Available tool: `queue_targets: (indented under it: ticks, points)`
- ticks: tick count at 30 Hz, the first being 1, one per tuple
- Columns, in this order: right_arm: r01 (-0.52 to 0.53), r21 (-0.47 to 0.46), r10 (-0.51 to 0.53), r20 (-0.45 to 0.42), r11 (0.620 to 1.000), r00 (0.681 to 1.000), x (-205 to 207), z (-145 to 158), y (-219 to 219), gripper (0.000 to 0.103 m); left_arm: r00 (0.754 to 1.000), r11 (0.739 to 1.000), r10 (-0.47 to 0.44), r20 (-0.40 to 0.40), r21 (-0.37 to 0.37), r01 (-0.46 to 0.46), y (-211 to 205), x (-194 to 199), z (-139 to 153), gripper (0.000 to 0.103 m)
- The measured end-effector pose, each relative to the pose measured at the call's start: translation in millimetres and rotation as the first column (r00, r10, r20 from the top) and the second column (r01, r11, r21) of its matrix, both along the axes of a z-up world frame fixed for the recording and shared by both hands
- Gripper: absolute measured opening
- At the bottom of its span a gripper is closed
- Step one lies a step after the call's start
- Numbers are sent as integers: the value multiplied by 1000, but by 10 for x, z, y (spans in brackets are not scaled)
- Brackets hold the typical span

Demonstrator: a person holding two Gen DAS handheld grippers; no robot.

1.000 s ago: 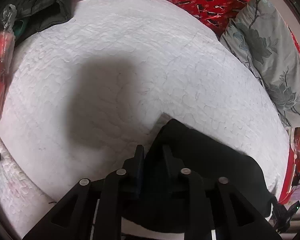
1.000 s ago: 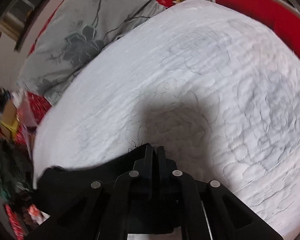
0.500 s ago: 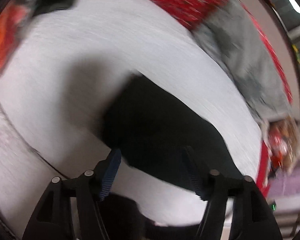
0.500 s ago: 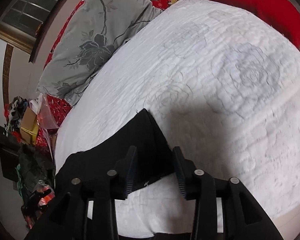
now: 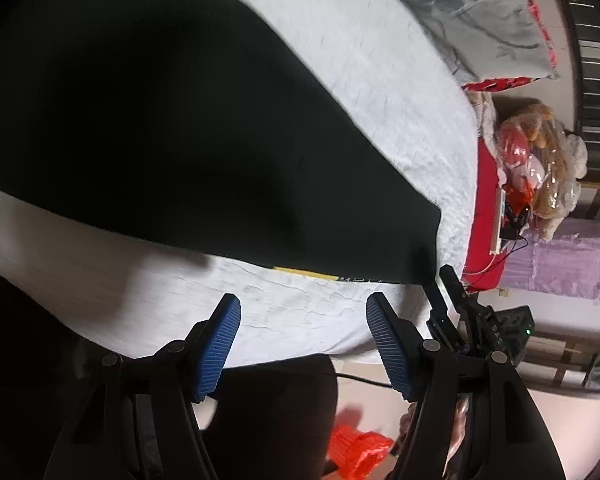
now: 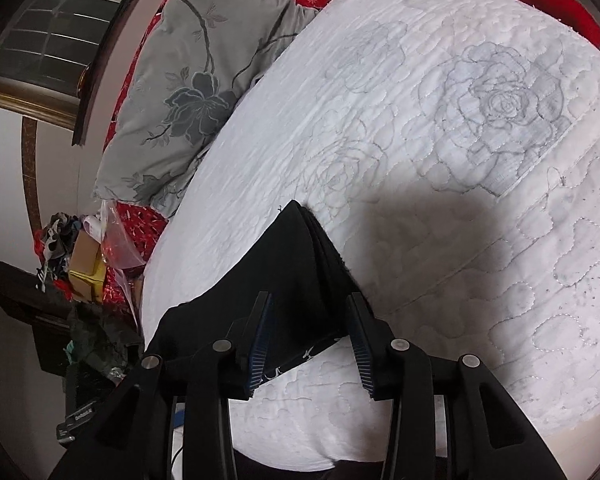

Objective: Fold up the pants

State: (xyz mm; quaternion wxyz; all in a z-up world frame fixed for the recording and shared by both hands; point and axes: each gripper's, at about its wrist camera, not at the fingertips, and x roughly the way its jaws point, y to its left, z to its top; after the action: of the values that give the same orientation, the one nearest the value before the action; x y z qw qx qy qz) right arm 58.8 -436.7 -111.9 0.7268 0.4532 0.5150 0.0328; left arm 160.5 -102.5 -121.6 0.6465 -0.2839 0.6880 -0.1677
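Note:
The black pants (image 5: 172, 120) lie folded flat on the white quilted bed (image 5: 380, 60), with a yellow label at their near edge. In the right wrist view the pants (image 6: 296, 264) show stacked layers at a pointed corner. My left gripper (image 5: 303, 312) is open and empty, held just in front of the pants' near edge, not touching them. My right gripper (image 6: 310, 320) is open, its blue pads standing either side of the pants' near edge without gripping it.
A grey floral pillow (image 6: 196, 80) lies at the far side of the bed (image 6: 460, 120). Red bedding, plastic bags (image 5: 540, 168) and clutter (image 6: 80, 256) sit beside the bed. A purple cloth (image 5: 572, 264) lies off the bed's end.
Both grippers opened and let go of the pants, which now lie flat on the bed. The left gripper pulled back and swung; the right drew back slightly.

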Motion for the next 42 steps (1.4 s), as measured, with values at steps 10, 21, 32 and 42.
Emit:
queue_targets:
  ticks: [10, 21, 32, 42]
  points:
    - [-32, -14, 32, 10, 999, 999, 34, 1, 14, 40, 990, 995, 91, -109, -29, -95, -123, 147, -487, 59]
    - [18, 33, -17, -32, 999, 999, 8, -134, -25, 44, 985, 993, 111, -130, -16, -114, -315, 281, -623, 59]
    - [3, -35, -4, -21, 999, 1000, -103, -54, -32, 6, 981, 992, 123, -147, 14, -123, -316, 350, -737, 13]
    - [48, 10, -48, -43, 999, 998, -198, -171, -242, 12, 989, 995, 101, -105, 10, -100, -515, 191, -477, 37]
